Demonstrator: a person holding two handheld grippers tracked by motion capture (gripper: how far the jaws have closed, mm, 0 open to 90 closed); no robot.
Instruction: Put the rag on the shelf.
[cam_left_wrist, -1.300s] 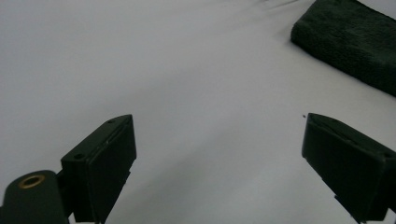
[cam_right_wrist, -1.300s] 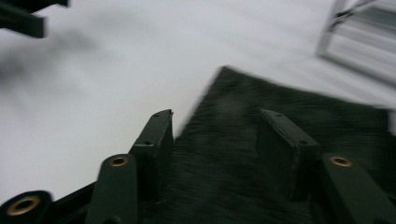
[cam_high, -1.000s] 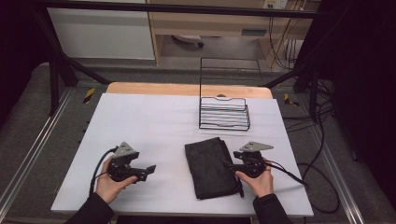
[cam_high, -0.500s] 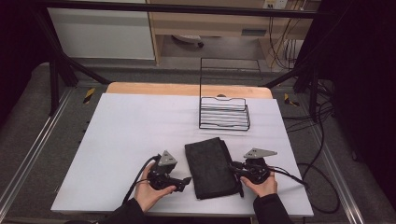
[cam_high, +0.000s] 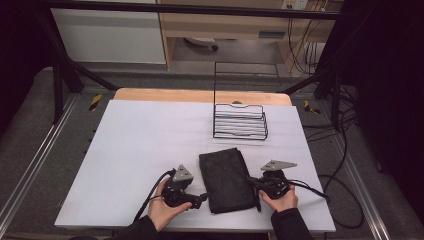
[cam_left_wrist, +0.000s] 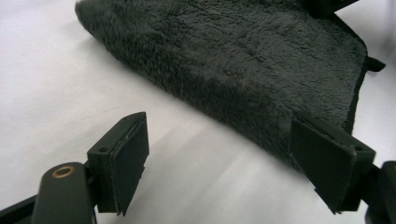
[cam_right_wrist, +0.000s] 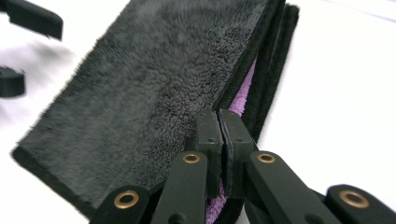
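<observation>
On white table (cam_high: 130, 150), right gripper (cam_right_wrist: 219, 140) pinching dark towel (cam_high: 227, 180) edge, left gripper (cam_left_wrist: 224, 158) agape.

In the high view the white worktop (cam_high: 150, 150) is evenly lit from above, while the surroundings at 9 and 3 o'clock sink into darkness. Shadows are soft. In both gripper views the worktop glares nearly blown-out white, the near claw parts are softly out of focus, and the dark towel (cam_left_wrist: 243, 60) shows crisp fibres.

Right gripper (cam_right_wrist: 219, 140) pinching folded black towel (cam_right_wrist: 149, 93) edge, purple lining
</observation>
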